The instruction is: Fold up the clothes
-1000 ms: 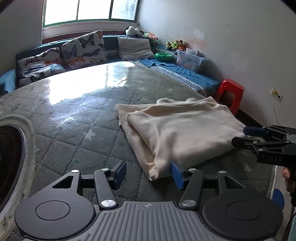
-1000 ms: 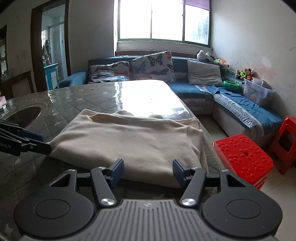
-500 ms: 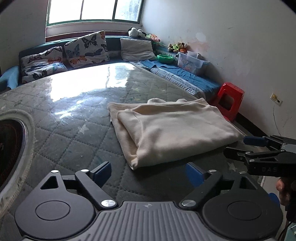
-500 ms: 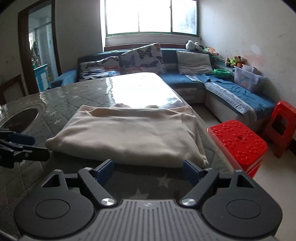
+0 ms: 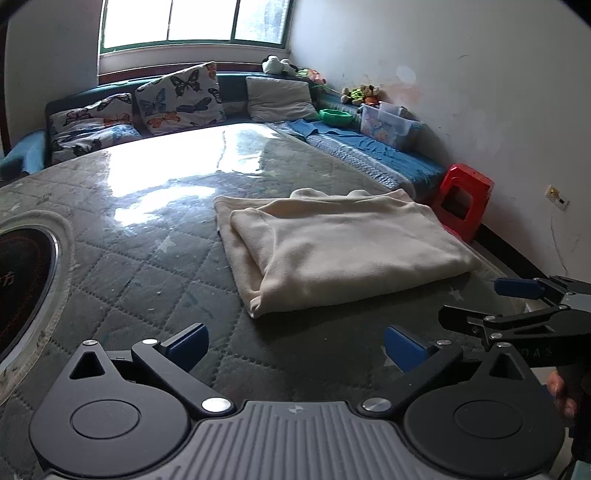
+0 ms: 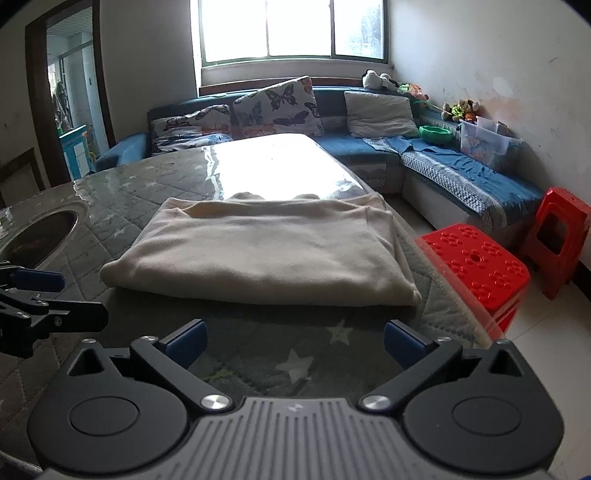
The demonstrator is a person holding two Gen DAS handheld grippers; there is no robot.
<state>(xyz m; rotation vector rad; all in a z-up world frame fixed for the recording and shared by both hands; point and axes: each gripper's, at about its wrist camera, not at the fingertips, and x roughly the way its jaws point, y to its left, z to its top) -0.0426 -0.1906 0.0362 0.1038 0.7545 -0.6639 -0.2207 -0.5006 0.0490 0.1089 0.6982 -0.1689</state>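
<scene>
Two grippers nearest, left gripper point(image 5: 295, 343) and right gripper point(image 6: 293, 341), jaws opening, nothing between them, both clear of the cloth; one cream garment point(image 5: 343, 247), folded, flat on the quilted table point(image 5: 147, 258) just beyond; red stool point(image 6: 476, 262) beside the table; blue sofa point(image 6: 369, 147) farthest

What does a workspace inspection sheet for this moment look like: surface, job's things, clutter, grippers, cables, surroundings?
Surface: quilted table cover under glossy clear sheet; round inset at one side.
Job's things: cream garment lying folded flat near the table edge.
Clutter: nothing seen on the table.
Grippers: left gripper and right gripper jaws opening, nothing between them, short of the garment.
Cables: nothing seen.
Surroundings: blue sofa, butterfly cushions, red stools, window.
</scene>
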